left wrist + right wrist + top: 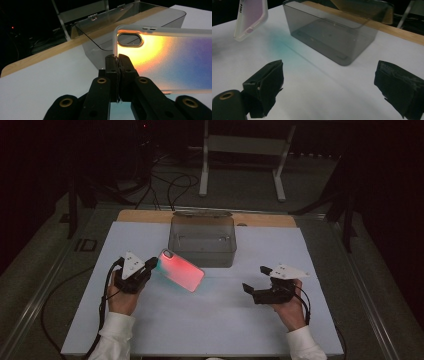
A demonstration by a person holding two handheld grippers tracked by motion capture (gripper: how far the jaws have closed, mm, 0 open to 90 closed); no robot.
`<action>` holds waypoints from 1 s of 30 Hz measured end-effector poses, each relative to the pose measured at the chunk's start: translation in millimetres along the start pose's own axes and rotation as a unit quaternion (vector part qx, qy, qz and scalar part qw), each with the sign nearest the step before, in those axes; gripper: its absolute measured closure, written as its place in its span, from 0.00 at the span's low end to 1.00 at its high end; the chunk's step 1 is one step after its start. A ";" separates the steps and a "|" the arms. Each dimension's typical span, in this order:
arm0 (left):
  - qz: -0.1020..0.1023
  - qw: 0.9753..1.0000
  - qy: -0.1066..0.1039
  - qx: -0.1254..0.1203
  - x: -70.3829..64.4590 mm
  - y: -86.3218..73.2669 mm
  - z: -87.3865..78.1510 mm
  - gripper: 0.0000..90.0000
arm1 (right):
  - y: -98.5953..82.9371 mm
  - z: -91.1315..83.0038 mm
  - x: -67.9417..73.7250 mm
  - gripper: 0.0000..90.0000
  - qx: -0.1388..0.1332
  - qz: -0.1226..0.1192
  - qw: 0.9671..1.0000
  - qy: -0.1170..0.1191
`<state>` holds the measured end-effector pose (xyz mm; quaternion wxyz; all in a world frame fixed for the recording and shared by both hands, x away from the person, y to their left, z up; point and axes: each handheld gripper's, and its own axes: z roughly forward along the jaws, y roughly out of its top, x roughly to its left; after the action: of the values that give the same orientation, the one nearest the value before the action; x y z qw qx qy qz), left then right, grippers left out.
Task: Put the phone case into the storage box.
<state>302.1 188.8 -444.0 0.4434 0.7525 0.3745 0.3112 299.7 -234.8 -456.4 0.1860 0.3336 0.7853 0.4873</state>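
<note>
Glossy iridescent pink-to-blue plastic phone case (181,270) with a frosted rim, clamped in the left gripper (118,58); just beyond it, a smooth, smoky translucent plastic box (202,240); matt white tabletop (200,330) underneath.

Pink-to-teal phone case (181,269), smoky grey box (202,241), black grippers

I'm working in what looks like a lab or recording studio, not a home. My table (90,320) is a wooden board covered by a plain white sheet, lit brightly while everything around it stays dark. Black cables (170,187) snake over the grey floor behind, beside the metal stand (240,150). Dark poles (74,205) flank the table on both sides.
</note>
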 end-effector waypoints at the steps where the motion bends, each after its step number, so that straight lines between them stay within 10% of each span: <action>1: 0.000 1.000 0.000 -0.001 -0.1 0.4 -0.6 0.98 | 2.7 2.7 0.9 0.10 0.002 -0.002 1.000 0.004; 30: 0.036 0.999 -0.022 -0.019 -10.4 6.3 -3.3 0.98 | 72.7 68.6 32.4 0.10 0.051 -0.016 0.991 0.123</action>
<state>295.9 179.4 -438.4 0.4542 0.7638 0.3311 0.3173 344.0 -146.0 -421.9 0.0784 0.2674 0.8312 0.4811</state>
